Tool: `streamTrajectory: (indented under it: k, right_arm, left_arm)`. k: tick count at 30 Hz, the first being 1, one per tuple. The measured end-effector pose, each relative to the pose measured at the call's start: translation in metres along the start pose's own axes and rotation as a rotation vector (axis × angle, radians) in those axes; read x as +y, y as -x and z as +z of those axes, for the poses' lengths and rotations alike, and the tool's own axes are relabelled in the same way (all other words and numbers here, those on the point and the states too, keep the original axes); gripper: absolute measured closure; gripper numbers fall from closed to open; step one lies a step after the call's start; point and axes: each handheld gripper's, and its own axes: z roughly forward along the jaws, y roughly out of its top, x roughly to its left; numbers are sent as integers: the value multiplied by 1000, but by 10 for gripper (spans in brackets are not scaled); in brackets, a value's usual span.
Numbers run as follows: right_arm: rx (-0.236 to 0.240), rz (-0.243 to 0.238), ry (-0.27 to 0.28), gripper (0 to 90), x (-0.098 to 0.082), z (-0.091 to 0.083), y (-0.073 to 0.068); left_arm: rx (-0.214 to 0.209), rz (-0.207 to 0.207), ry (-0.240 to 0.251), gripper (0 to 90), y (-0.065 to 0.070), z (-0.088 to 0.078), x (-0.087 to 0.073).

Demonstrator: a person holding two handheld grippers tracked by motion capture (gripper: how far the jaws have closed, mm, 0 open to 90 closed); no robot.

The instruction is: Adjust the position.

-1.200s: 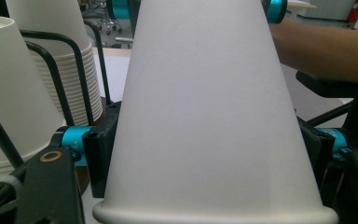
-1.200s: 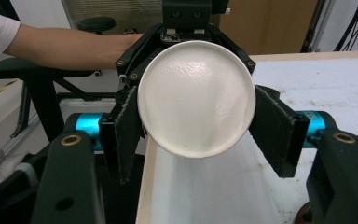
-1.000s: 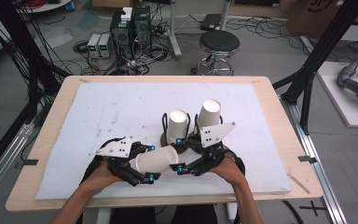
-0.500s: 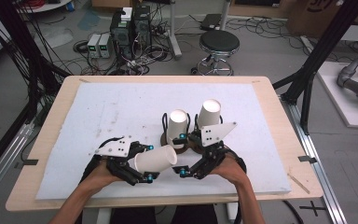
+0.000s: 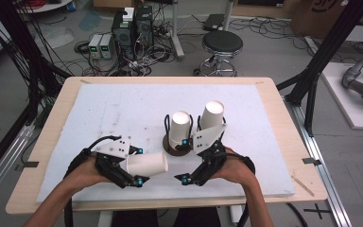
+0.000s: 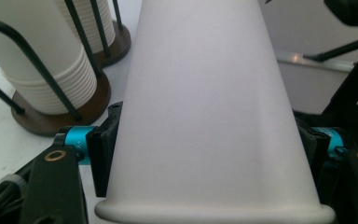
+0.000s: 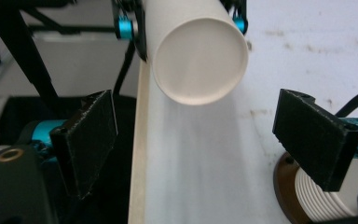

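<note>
A white paper cup [image 5: 147, 164] lies sideways in my left gripper [image 5: 139, 166], whose jaws are shut on its wall near the rim. In the left gripper view the cup [image 6: 205, 107] runs away from me between the two pads [image 6: 103, 154]. My right gripper [image 5: 185, 161] stands to the cup's right, open, its jaws having just been opening, with nothing between them. In the right gripper view the cup's closed bottom [image 7: 198, 58] faces me beyond my right gripper [image 7: 200, 135]. Two stacks of white cups [image 5: 180, 128] [image 5: 212, 113] stand in wire holders behind.
The holders rest on round brown bases [image 5: 170, 147] on a white foam board [image 5: 123, 109] over a wooden table [image 5: 56, 113]. The board's front edge [image 7: 137, 154] runs under my right gripper. A stool [image 5: 222, 45] and electronics [image 5: 132, 23] are on the floor behind.
My left gripper has lifted the cup slightly and drawn it left, away from the right gripper. The right hand has stayed in place.
</note>
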Motion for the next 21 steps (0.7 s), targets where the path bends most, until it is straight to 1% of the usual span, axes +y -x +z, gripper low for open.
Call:
streamTrajectory:
  k: [1, 3, 5, 10, 12, 14, 16, 17, 18, 20, 21]
  right_arm:
    - [-8, -4, -17, 142, 1, 1, 0]
    - [-12, -3, -53, 143, 3, 4, 1]
    - [-13, -7, -92, 143, 4, 8, 0]
    - [-3, -14, -206, 144, 8, 18, 2]
    - [5, -15, -253, 149, 10, 22, 1]
    - [14, -23, -292, 150, 12, 25, 2]
    - [17, -29, -336, 151, 15, 29, 2]
    - [20, -36, -358, 151, 16, 31, 2]
    - [17, -30, -390, 152, 17, 33, 2]
    - [14, -38, -445, 154, 19, 37, 2]
    - [14, -41, -463, 154, 20, 39, 2]
  left_arm:
    - [1, -4, -14, 287, 0, 0, 1]
    - [2, -8, -59, 288, 0, 0, 4]
    - [-9, -15, -95, 289, 1, 1, 7]
    - [-10, -21, -187, 289, 1, 5, 13]
    - [-10, -36, -228, 289, -1, 7, 15]
    - [-10, -47, -278, 291, -2, 9, 18]
    - [-6, -47, -327, 291, -3, 13, 20]
    - [-8, -51, -342, 291, -2, 15, 21]
    - [-11, -48, -357, 291, -2, 16, 22]
    - [-18, -41, -380, 291, -2, 20, 24]
    - [-21, -37, -390, 291, -2, 21, 25]
